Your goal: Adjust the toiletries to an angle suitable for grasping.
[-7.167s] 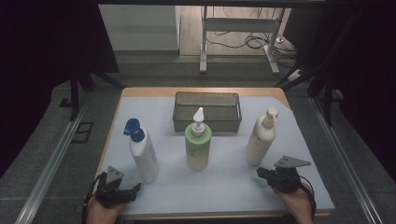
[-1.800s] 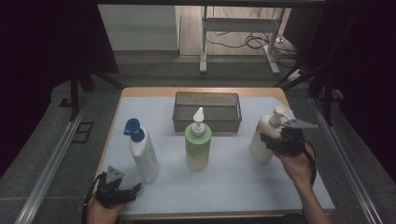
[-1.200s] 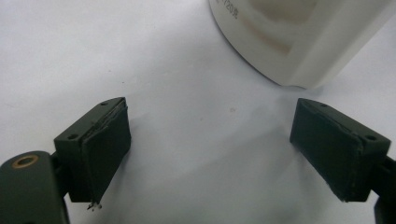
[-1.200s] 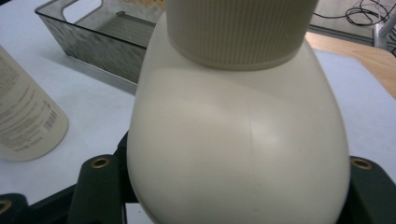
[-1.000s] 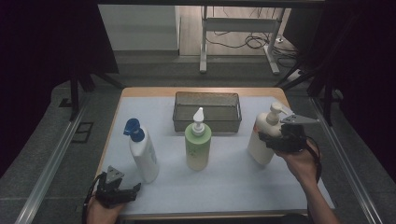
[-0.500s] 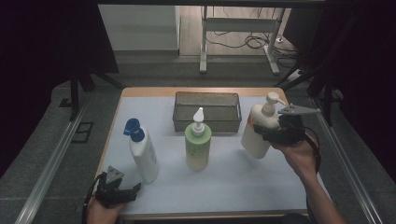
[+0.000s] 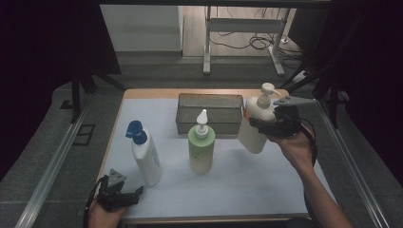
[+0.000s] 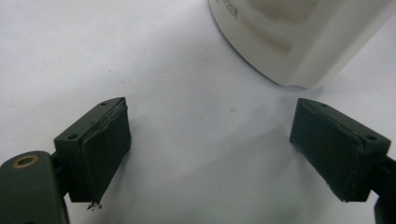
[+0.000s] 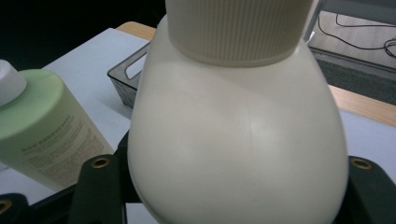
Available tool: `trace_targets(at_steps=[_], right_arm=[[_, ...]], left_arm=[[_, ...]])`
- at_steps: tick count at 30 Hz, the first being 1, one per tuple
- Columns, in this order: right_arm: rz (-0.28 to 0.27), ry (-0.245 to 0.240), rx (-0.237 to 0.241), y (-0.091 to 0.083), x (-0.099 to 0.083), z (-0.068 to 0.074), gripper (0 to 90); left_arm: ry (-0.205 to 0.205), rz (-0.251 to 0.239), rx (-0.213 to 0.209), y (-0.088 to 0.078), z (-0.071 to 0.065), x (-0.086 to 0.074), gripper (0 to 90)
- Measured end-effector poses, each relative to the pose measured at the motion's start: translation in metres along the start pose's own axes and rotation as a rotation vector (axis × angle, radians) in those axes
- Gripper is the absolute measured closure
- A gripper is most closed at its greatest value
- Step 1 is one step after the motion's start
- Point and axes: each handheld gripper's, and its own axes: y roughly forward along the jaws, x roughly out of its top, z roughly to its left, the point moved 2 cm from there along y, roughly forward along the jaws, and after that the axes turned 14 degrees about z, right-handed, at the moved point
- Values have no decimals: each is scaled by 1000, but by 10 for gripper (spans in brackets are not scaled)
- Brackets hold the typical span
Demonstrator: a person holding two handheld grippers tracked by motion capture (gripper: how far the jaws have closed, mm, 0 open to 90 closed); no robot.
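Cream pump bottle point(image 7: 256, 124) now lifted off surface point(image 7: 247, 190), tilting, shifted toward mesh basket point(image 7: 209, 112) compared with half a second ago. Right tongs point(image 7: 264, 126) clamping its body, right of frame centre. Left tongs point(image 7: 124, 196) sitting wide, nothing between pads, lower left, just beside blue-capped white bottle point(image 7: 145, 155). Green bottle point(image 7: 201, 143) standing upright mid-frame.

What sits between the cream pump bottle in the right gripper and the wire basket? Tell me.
Nothing visible. The cream pump bottle, clamped in the right gripper, hangs beside the wire basket; the green bottle stands nearer the person, off that path.
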Motion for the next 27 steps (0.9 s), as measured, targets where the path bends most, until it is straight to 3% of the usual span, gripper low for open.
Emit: trace_targets(at_steps=[7,27], right_arm=[[-7,-5,16,5,18,7,369],[-31,-5,4,29,53,17,369]], left_arm=[[-2,-2,0,0,0,0,120],[-2,-3,-1,0,0,0,120]])
